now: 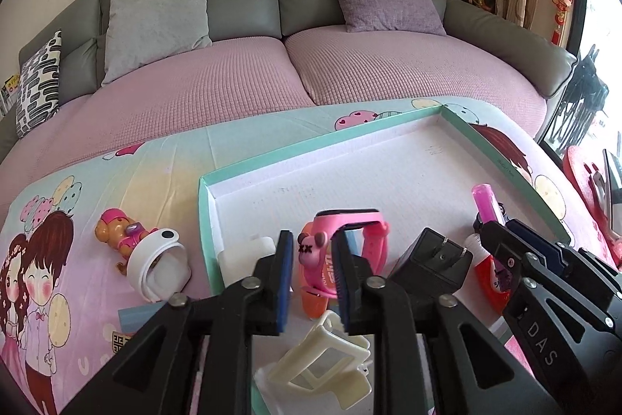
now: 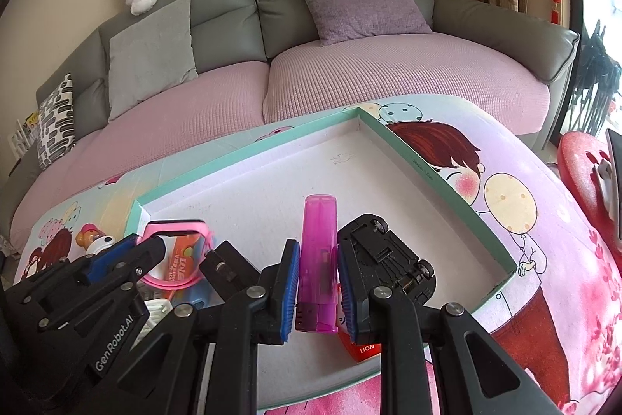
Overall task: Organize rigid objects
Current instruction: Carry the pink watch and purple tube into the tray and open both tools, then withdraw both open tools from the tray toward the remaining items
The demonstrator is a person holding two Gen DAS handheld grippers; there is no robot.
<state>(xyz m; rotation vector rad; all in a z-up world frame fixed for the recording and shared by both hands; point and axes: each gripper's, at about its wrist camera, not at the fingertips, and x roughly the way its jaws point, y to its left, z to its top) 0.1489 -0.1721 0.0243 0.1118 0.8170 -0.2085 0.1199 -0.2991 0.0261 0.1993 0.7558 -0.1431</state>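
Note:
A shallow white tray with a teal rim (image 1: 334, 139) (image 2: 447, 181) lies on the cartoon blanket. My left gripper (image 1: 313, 263) is shut on a pink toy watch (image 1: 342, 251), held over the tray's near left part; the watch also shows in the right wrist view (image 2: 182, 251). My right gripper (image 2: 318, 279) is shut on a translucent pink lighter (image 2: 318, 259), seen in the left wrist view (image 1: 484, 201). A black toy car (image 2: 388, 255) lies upside down just right of it. A black charger plug (image 1: 431, 263) and a cream hair clip (image 1: 322, 364) lie in the tray.
A puppy figure (image 1: 120, 232) and a white band (image 1: 155, 267) lie on the blanket left of the tray. A red LION tube (image 2: 361, 349) lies under my right gripper. A sofa with grey cushions (image 1: 155, 18) stands behind. A red stool (image 2: 583, 174) is at right.

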